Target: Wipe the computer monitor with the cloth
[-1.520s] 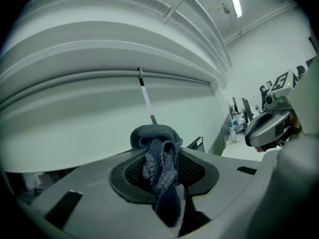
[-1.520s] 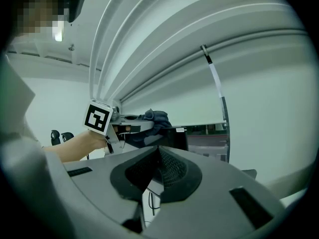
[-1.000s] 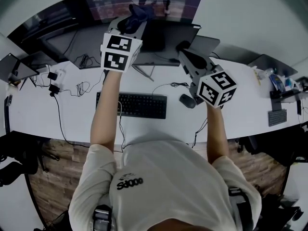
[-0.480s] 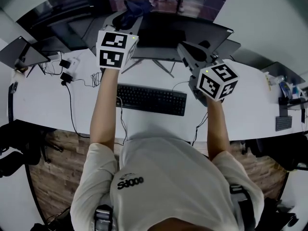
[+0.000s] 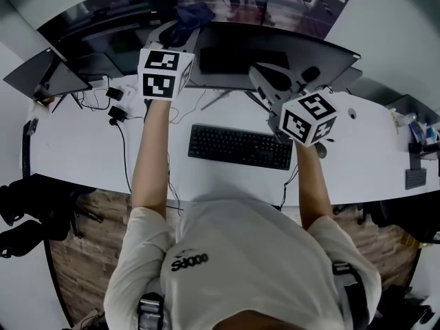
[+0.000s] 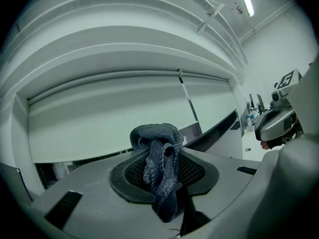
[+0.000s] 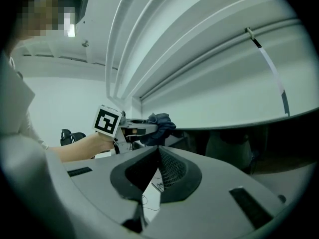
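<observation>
A dark blue cloth [image 5: 194,14] is bunched in my left gripper [image 5: 180,33], which is shut on it and held up at the top left corner of the dark monitor [image 5: 275,50]. In the left gripper view the cloth [image 6: 160,163] hangs clamped between the jaws, with the monitor's edge [image 6: 215,130] behind it. My right gripper [image 5: 259,75] is shut and empty, hovering in front of the monitor's lower middle. From the right gripper view, its jaws [image 7: 158,148] meet at the tips, and the left gripper [image 7: 130,128] with the cloth [image 7: 160,123] shows beyond.
A black keyboard [image 5: 240,146] lies on the white desk [image 5: 69,150] below the monitor. Cables and power adaptors [image 5: 115,112] lie at the left, beside an open laptop [image 5: 45,74]. A second dark screen [image 5: 103,40] stands at the back left. A black chair [image 5: 27,215] is off the desk's left front.
The head view has swung so the monitor and keyboard sit further right and nearer. The left gripper still holds the cloth at the monitor's top left; the right gripper stays in front of the screen.
</observation>
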Motion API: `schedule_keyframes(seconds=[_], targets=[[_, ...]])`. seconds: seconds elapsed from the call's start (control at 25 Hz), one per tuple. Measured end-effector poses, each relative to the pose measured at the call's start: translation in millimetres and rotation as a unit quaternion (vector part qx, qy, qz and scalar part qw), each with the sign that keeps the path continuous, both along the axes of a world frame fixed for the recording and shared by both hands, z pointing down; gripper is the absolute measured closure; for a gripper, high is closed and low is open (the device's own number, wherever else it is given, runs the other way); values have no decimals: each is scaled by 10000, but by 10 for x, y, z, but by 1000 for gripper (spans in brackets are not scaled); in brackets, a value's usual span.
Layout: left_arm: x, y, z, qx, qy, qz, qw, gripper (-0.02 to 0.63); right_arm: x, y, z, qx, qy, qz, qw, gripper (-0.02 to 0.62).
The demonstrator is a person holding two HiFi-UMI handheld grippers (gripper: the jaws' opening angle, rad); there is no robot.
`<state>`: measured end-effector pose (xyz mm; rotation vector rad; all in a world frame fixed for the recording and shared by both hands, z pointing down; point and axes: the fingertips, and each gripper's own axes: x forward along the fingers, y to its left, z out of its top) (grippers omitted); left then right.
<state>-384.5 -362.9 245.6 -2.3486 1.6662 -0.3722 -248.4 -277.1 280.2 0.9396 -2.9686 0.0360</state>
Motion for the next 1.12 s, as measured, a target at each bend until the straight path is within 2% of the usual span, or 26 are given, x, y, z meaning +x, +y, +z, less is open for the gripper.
schedule_keyframes(seconds=[0.12,0.32,0.72,0.84,1.0,1.12], targets=[[-276,19,-19,-16,-25,-116,9999,472,-185,10,18,-62,2,-54,10000,591],[-788,42,-3,12,-76,-376,9993,473,-431,-85,65,-171,18,178,9997,591],[-1529,55,-21,-15,-97,-876,9961,474,-963,-188,124,-266,134,-160,9994,591],[-1738,58,9,-10,36,-1041,9946,474,-1108,-203,132,-250,190,-320,9990,591],[-1966,48,200,-162,414,-1145,9924,475,-1266,-183,191,-94,453,-453,9979,591],[-2007,40,394,-351,435,-1122,9921,474,-1311,-170,252,-122,511,-515,9973,591]])
